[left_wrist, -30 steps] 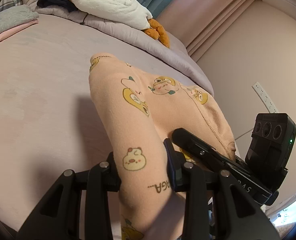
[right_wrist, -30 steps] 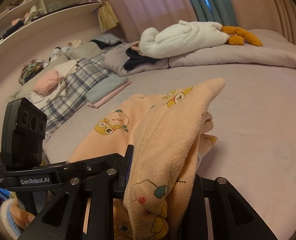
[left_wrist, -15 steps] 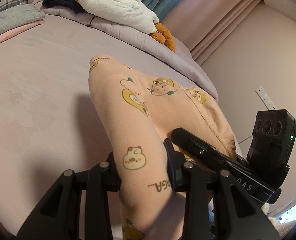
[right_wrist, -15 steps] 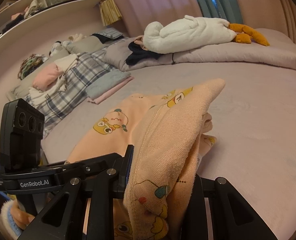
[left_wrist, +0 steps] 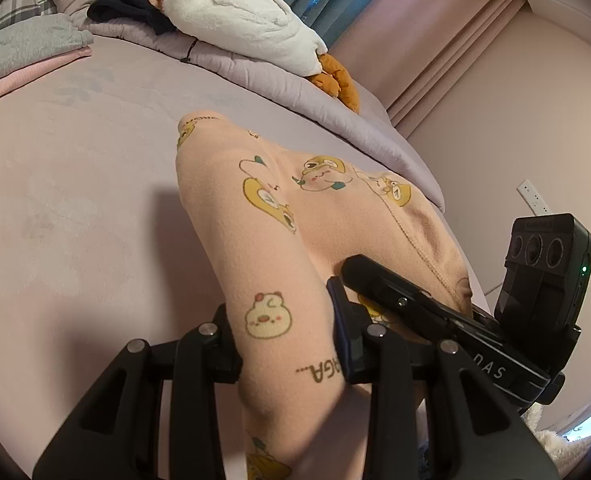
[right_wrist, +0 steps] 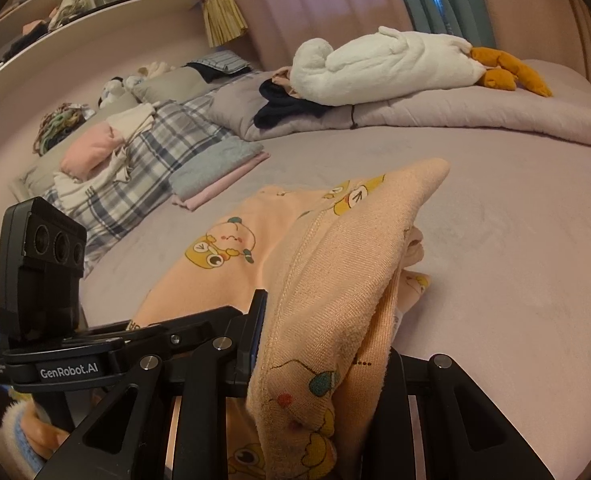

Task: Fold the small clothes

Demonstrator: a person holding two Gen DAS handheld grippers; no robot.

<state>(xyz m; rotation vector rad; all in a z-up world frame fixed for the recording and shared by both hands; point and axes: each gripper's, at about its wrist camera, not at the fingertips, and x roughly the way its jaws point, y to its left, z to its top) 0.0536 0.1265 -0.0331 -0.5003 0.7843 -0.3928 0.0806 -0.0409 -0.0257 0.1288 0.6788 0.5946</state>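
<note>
A small peach garment (left_wrist: 279,248) printed with yellow cartoon animals lies on the lilac bed (left_wrist: 75,200). My left gripper (left_wrist: 285,340) is shut on one near edge of it, and the cloth rises between the fingers. My right gripper (right_wrist: 323,360) is shut on another edge of the same garment (right_wrist: 335,280), which bunches up in a raised fold in front of it. The rest of the garment lies flat on the bed to the left in the right wrist view. Each gripper's body shows beside the other in its view.
A folded grey and pink stack (right_wrist: 215,176) lies on the bed behind the garment. A plaid blanket with loose clothes (right_wrist: 135,160) lies at the left. A white plush goose (right_wrist: 383,64) lies on a rolled quilt (right_wrist: 475,116) at the back. Shelves (right_wrist: 75,8) and a wall (left_wrist: 515,120) stand beyond.
Both grippers keep their hold on the garment. Both views have tilted slightly, and the garment's shape is almost unchanged.
</note>
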